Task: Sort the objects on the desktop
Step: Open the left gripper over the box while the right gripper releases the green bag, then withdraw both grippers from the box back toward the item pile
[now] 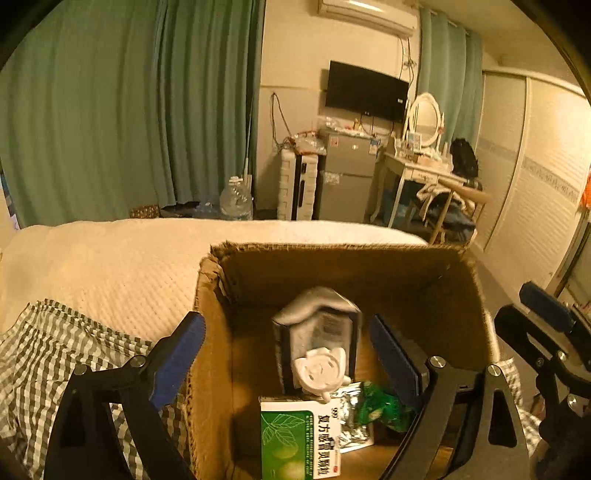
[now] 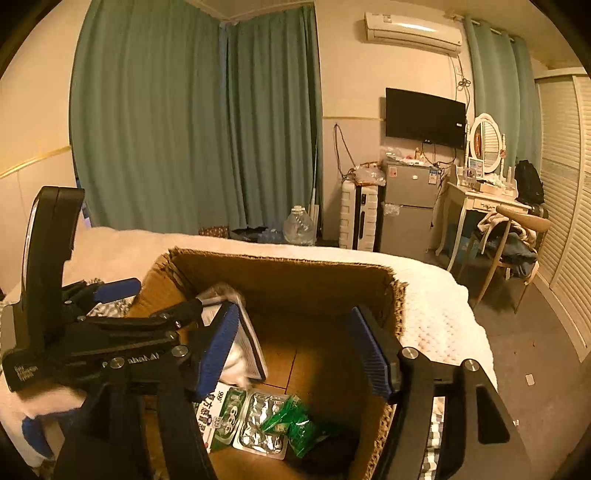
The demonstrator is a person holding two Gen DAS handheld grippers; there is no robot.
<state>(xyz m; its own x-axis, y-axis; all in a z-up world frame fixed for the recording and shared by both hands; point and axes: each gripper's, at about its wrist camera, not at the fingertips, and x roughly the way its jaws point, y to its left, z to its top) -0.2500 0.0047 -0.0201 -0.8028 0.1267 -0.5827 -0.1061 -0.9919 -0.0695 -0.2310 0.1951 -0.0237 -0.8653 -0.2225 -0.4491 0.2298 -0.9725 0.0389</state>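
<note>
Left claw (image 1: 286, 354) released, jaws wide over cardboard box (image 1: 369, 269). White plug (image 1: 320, 371) lies between them, untouched. Right claw (image 2: 299, 350) released, empty.

1. A lived-in bedroom at home: a bed (image 1: 147, 258) with a white quilted cover fills the middle of the frame.
2. Green curtains (image 1: 110, 110) hang floor-length across the left half.
3. High on the back wall, upper right, an air conditioner (image 1: 365, 14) sits above a wall-mounted television (image 1: 365, 91).
4. Below them stand a small grey fridge (image 1: 345, 177) and a white dressing table (image 1: 417, 170) with an oval mirror (image 1: 424, 118).
5. Louvred wardrobe doors (image 2: 565, 206) line the right edge.
</note>
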